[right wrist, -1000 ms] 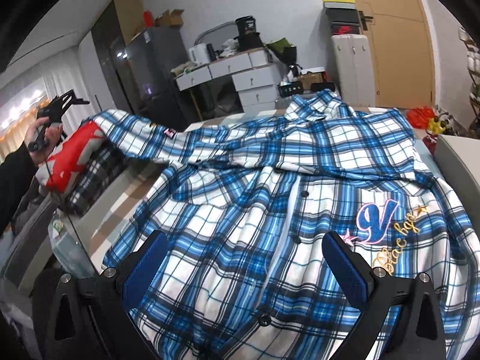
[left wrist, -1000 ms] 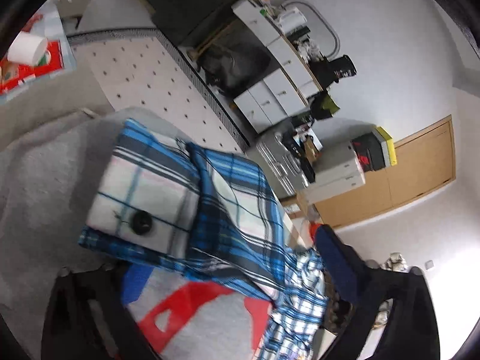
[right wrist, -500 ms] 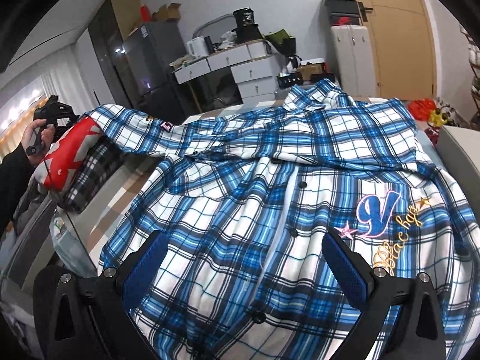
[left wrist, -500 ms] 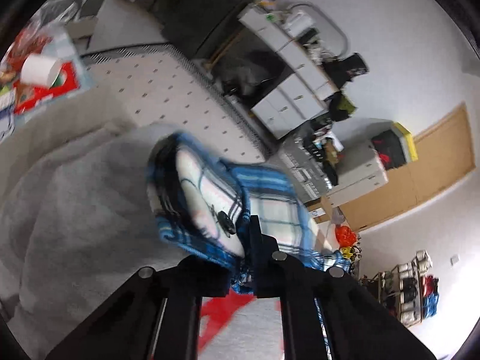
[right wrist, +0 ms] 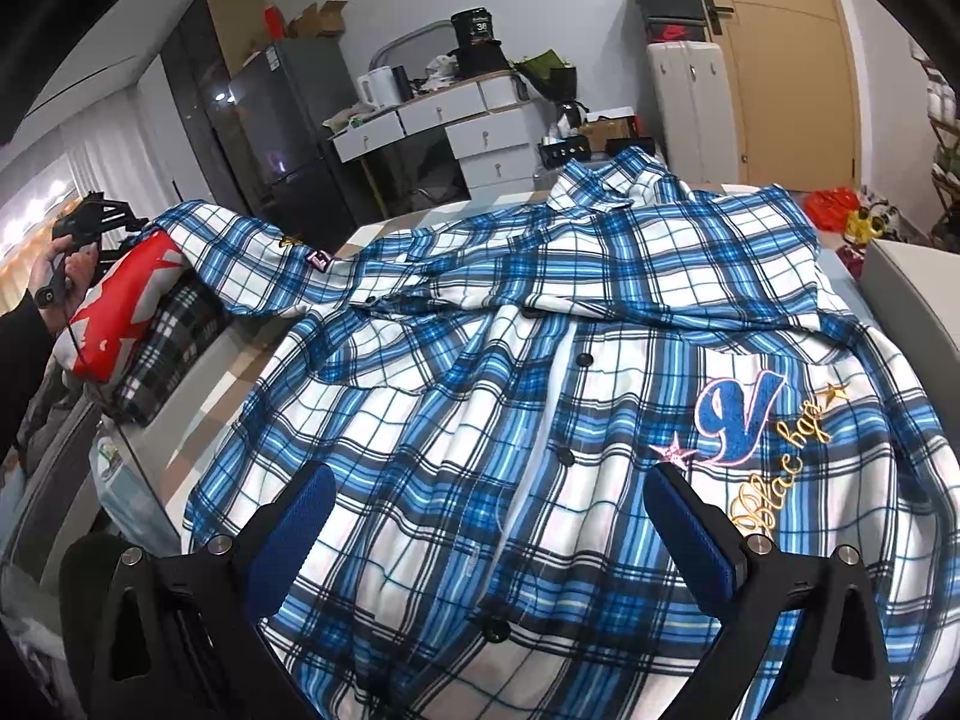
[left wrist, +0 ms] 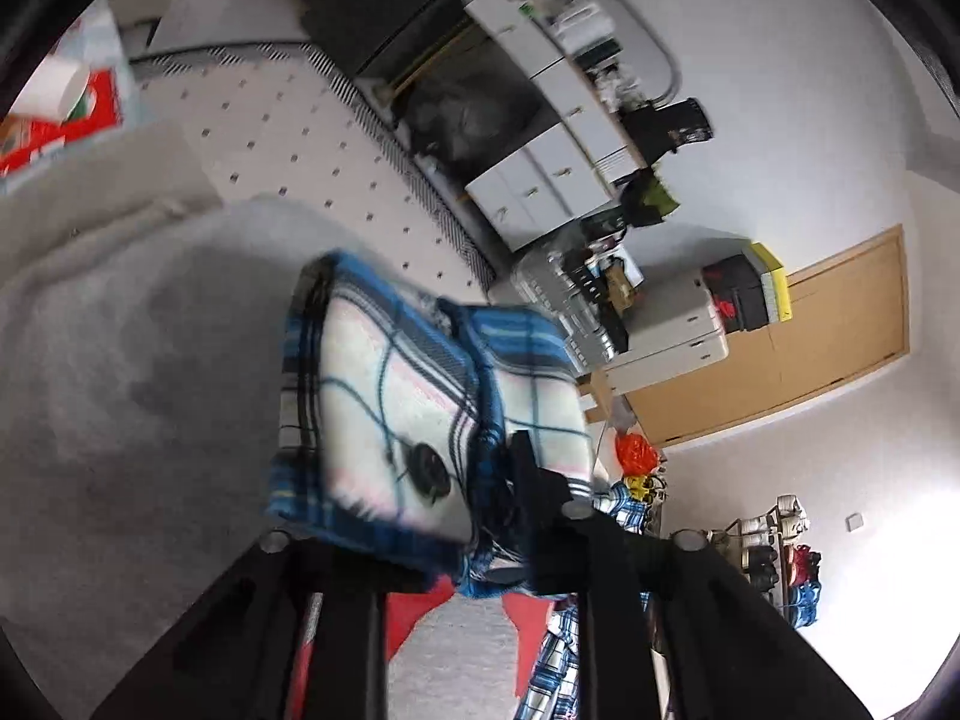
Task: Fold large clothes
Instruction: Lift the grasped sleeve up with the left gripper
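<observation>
One blue plaid shirt (right wrist: 540, 372) lies spread, front up, over the bed (right wrist: 222, 396), its far sleeve draped across two stacked folded garments (right wrist: 138, 324). The left tongs (left wrist: 480, 516) have that sleeve's buttoned cuff (left wrist: 408, 414) between narrow, opening fingers. The right tongs (right wrist: 489, 534) hover wide apart and empty above the shirt's hem.
</observation>
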Tool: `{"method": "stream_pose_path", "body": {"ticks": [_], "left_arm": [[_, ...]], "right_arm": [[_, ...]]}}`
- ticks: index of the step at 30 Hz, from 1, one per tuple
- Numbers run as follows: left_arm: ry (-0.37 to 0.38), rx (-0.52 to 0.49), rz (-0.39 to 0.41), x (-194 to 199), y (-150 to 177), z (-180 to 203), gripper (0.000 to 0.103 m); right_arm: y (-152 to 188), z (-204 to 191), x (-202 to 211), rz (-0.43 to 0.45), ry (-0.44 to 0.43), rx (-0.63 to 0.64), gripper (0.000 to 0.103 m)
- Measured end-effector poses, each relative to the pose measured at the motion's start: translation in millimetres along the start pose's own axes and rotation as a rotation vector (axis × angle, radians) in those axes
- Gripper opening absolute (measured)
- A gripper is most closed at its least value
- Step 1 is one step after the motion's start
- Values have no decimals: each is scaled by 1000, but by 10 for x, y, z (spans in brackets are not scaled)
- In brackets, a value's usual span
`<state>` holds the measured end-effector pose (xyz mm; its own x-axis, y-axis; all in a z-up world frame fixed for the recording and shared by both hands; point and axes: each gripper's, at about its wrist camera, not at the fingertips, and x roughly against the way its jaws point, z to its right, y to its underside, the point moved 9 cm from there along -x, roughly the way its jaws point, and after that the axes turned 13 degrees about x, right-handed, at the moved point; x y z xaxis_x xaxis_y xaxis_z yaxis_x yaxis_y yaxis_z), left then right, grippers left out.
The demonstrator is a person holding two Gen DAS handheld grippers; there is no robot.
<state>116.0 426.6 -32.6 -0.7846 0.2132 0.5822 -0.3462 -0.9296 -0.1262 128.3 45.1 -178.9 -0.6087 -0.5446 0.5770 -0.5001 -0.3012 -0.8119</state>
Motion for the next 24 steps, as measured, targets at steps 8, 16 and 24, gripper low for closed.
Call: {"method": "stream_pose_path", "body": {"ticks": [8, 16, 24], "left_arm": [[-21, -75, 71, 66, 75, 163, 36], [-59, -248, 177, 296, 95, 476, 3], [-6, -396, 201, 419, 416, 1127, 3]], "right_arm": [[5, -67, -8, -7, -14, 19, 103], [-25, -85, 30, 6, -28, 16, 103], [-72, -73, 109, 30, -29, 6, 103]]}}
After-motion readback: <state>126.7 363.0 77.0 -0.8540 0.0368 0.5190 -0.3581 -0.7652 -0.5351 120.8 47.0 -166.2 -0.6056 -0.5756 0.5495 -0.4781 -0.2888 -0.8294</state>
